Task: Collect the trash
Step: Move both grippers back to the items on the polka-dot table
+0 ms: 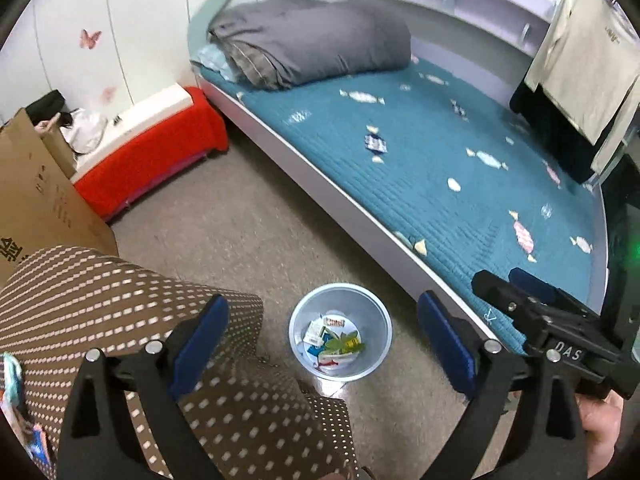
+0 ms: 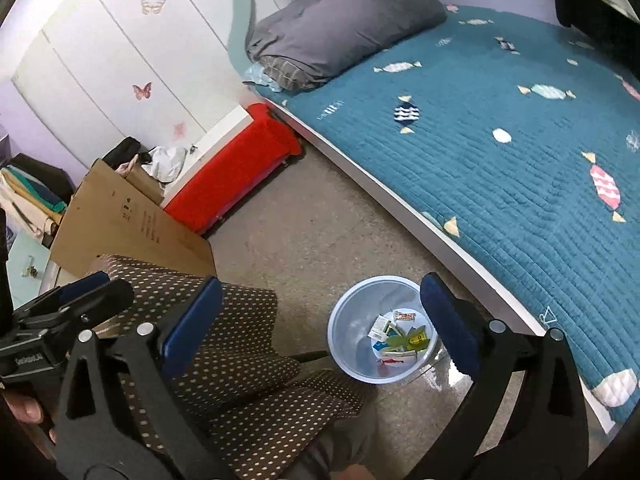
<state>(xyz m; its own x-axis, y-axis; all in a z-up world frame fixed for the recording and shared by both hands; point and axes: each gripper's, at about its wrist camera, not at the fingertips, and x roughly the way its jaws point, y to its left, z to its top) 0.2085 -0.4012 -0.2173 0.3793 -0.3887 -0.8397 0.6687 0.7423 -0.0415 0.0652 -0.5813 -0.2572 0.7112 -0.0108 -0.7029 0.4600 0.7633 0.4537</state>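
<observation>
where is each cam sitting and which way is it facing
Left wrist: on the left gripper, angled down at the bin; own fingers, patterned trousers and the right gripper show.
Right wrist: on the right gripper, angled down; the left gripper shows.
Shared: bin, bed, red box, cardboard.

One bin (image 1: 298, 316) (several wrappers (image 1: 332, 338) inside), one bed (image 1: 400, 168), one cardboard box (image 1: 36, 196), two grippers (image 1: 320, 344)

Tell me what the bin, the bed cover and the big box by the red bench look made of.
Bin: probably plastic, pale blue, smooth with a slight sheen inside. Bed cover: quilted fabric, teal, with stitched ridges and candy shapes. Box: cardboard, matte brown with printed marks.
</observation>
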